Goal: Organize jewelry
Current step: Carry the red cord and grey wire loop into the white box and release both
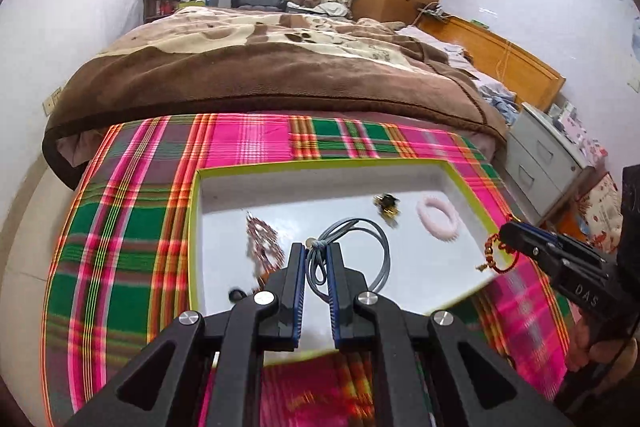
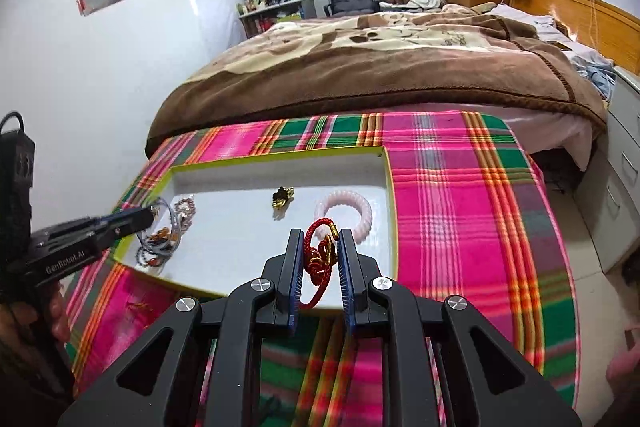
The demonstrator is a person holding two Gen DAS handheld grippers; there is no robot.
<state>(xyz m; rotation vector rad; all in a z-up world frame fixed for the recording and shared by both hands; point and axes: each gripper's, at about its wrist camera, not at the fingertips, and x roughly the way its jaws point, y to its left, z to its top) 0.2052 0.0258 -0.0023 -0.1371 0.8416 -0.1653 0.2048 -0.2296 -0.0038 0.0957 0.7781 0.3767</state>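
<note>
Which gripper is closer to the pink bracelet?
Right. The right gripper, holding a red cord, sits just in front of the pink bracelet. The left gripper is across the tray.

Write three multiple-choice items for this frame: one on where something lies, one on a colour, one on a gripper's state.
1. Where does the pink beaded bracelet lie?
A. on the brown blanket
B. in the white tray, near its right wall
C. on the plaid cloth outside the tray

2. What colour is the cord held by the left gripper?
A. grey
B. yellow
C. black

3. What is the right gripper doing?
A. gaping, empty
B. shut on the pink bracelet
C. shut on the red cord bracelet

Answers: 1 B, it rests on the white tray floor beside the right wall. 2 A, the grey cord necklace loops from between its fingers. 3 C, the red knotted cord sits between its pads.
</note>
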